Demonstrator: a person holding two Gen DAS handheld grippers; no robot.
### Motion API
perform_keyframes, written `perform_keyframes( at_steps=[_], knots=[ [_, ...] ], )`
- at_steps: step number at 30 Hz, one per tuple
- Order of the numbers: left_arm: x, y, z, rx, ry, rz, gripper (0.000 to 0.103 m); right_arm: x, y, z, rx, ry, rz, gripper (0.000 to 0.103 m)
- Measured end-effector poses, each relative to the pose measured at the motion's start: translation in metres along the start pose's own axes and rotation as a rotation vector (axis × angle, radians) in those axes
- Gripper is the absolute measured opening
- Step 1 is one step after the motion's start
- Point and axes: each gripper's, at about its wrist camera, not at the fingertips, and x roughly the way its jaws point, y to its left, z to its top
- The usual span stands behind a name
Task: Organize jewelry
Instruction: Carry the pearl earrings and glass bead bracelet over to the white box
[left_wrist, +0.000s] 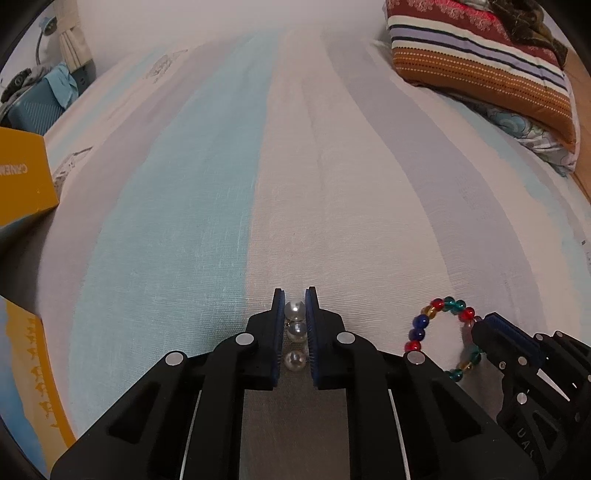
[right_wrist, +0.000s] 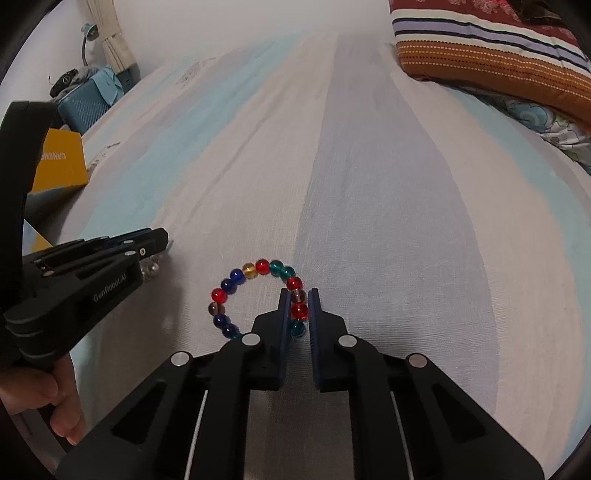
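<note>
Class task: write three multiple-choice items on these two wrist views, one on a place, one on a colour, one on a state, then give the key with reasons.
1. Where is the yellow cardboard box?
A. at the bed's left edge
B. on the pillow
C. between the claws

2. What colour are the round beads in the left claw?
A. pearly white
B. black
C. green

3. What is the right claw doing?
A. gripping the multicoloured glass bead bracelet
B. hanging open
C. holding the box

Key: 1 A, the box sits far left of the striped sheet. 2 A, three glossy white beads show between its fingers. 3 A, its fingers pinch red and teal beads.
</note>
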Motion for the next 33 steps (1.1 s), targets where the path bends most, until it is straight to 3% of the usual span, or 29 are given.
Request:
perform_keyframes(
  at_steps=[24, 33],
  knots=[
    [-0.072, -0.008, -0.001, 0.029, -0.125, -0.058, 0.011, -0.072, -0.007, 0.012, 0.019, -0.156, 0.001, 0.009],
    [-0.084, -0.009, -0.005, 0.037, -0.123, -0.068, 0.011, -0.083, -0.009, 0.015, 0.042, -0.169, -0.020, 0.009]
  ],
)
